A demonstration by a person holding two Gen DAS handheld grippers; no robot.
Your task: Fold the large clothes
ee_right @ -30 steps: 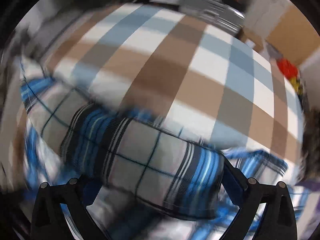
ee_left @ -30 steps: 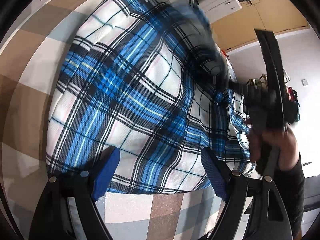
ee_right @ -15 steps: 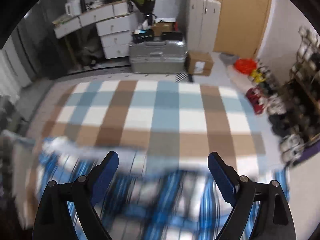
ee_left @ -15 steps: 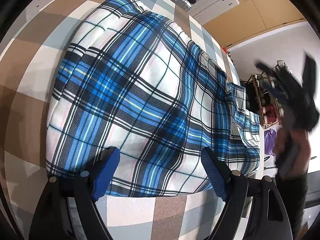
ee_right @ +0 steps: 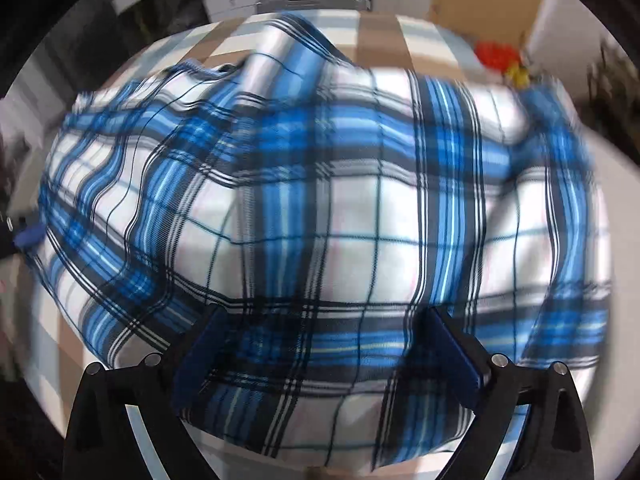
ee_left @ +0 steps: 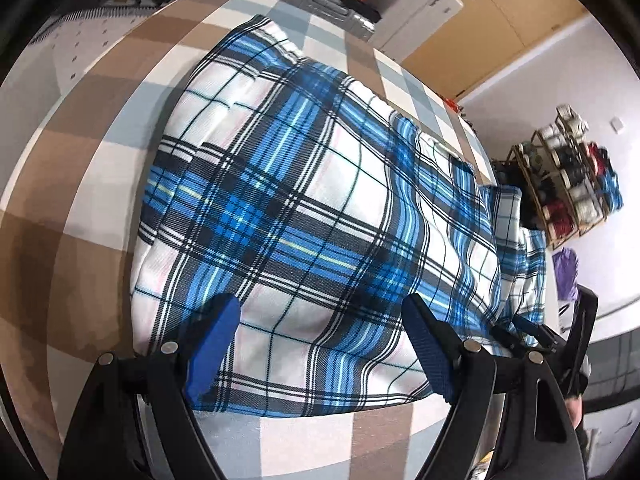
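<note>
We hold our left gripper (ee_left: 320, 344) wide above the blue-and-white plaid fabric garment (ee_left: 312, 216). Our right gripper (ee_right: 324, 356) is opening, cloth lying loose between its jaws.

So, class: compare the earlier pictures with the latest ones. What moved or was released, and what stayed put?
The right hand-held gripper swung away from the plaid garment, faced the room, then came back over it; its jaws are opening, with cloth under them, not pinched. In the left view it went from above the garment to the lower right edge. The left hand-held gripper stayed open over the near hem, and the garment stayed spread on the checked cover.
</note>
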